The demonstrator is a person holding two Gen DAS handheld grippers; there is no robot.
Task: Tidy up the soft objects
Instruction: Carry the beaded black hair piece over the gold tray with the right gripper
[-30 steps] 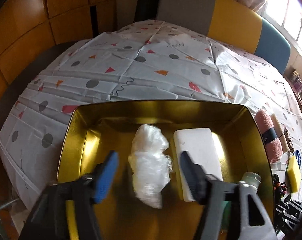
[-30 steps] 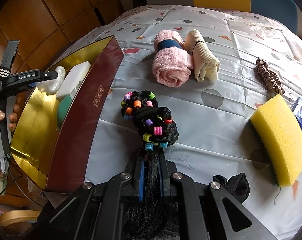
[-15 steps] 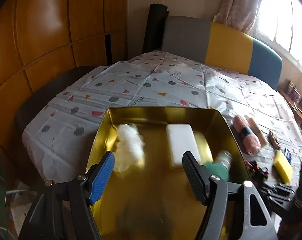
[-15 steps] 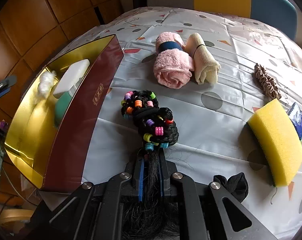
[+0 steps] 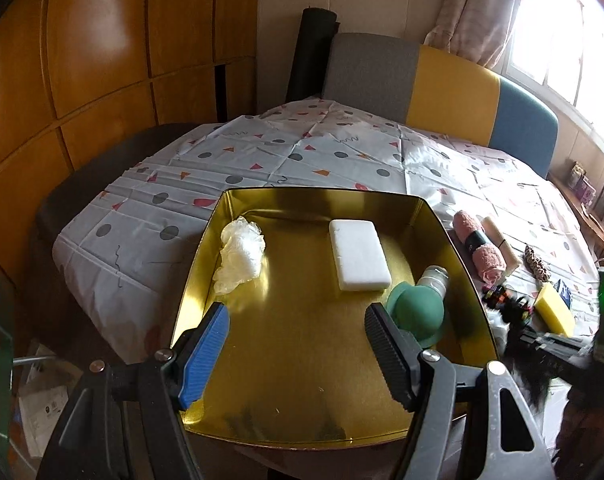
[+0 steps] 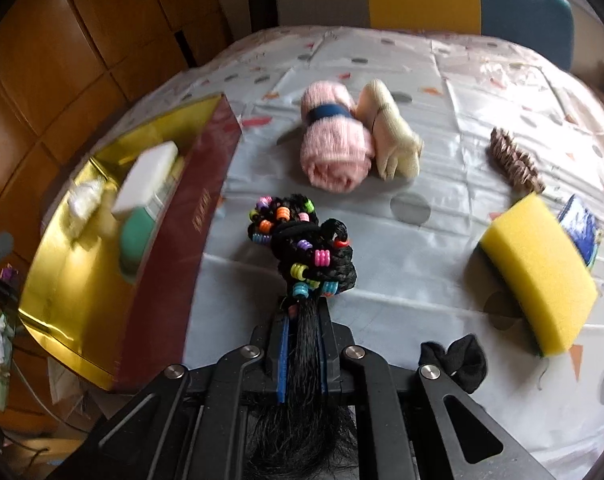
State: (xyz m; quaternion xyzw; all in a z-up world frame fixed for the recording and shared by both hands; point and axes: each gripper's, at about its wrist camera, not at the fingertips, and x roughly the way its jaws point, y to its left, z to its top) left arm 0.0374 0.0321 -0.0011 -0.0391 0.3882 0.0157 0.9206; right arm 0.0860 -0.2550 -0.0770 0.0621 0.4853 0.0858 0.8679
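A gold tray [image 5: 321,196] [image 6: 74,308] holds a crumpled clear plastic bag [image 5: 240,254], a white foam block [image 5: 357,254] and a green squeeze bottle [image 5: 417,308]. My left gripper [image 5: 298,340] is open and empty, held high above the tray's near end. My right gripper [image 6: 302,324] is shut on a black beaded hair braid [image 6: 302,248], lifted over the table right of the tray. A pink rolled towel [image 6: 333,148], a cream roll [image 6: 393,136] and a yellow sponge [image 6: 537,272] lie on the tablecloth.
A brown scrunchie [image 6: 515,164], a blue packet [image 6: 579,228] and a black hair tie [image 6: 455,360] lie on the right of the table. The tray's dark red outer wall [image 6: 182,248] stands left of the braid. A padded bench [image 5: 441,80] runs behind the table.
My left gripper has risen and pulled back from the plastic bag, which stays in the tray. My right gripper has lifted the braid and shifted slightly.
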